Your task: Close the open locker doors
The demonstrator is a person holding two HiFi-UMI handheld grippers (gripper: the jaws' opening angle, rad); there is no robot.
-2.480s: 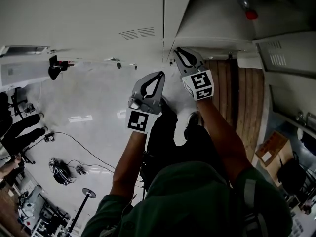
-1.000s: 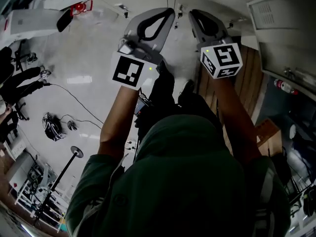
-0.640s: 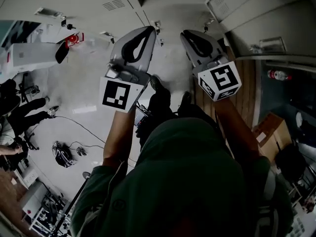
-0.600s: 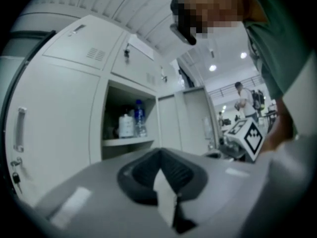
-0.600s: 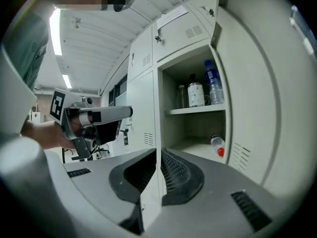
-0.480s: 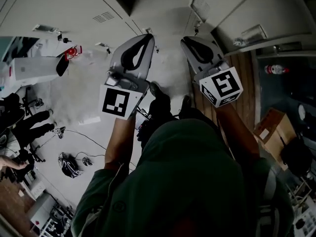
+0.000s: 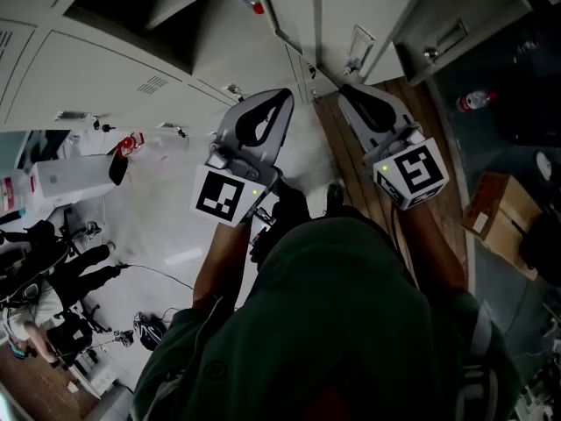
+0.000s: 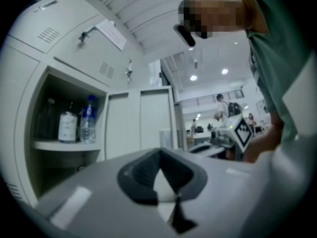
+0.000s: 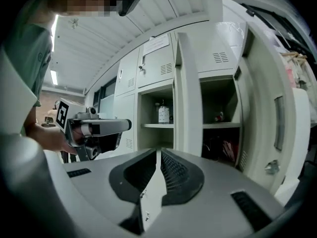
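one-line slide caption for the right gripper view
right hand-held gripper, jaws together, faces two open lockers, with the left hand-held gripper alongside

Both arms stretched forward side by side, left gripper (image 7: 282, 97) and right gripper (image 7: 348, 91) level, fingers (image 9: 176, 175) together.

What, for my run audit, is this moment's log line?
left gripper: shut, empty | right gripper: shut, empty | locker door: open, untouched

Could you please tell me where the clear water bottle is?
In the left gripper view, the water bottle stands at the left on the shelf of the open locker, just right of a white-labelled bottle.
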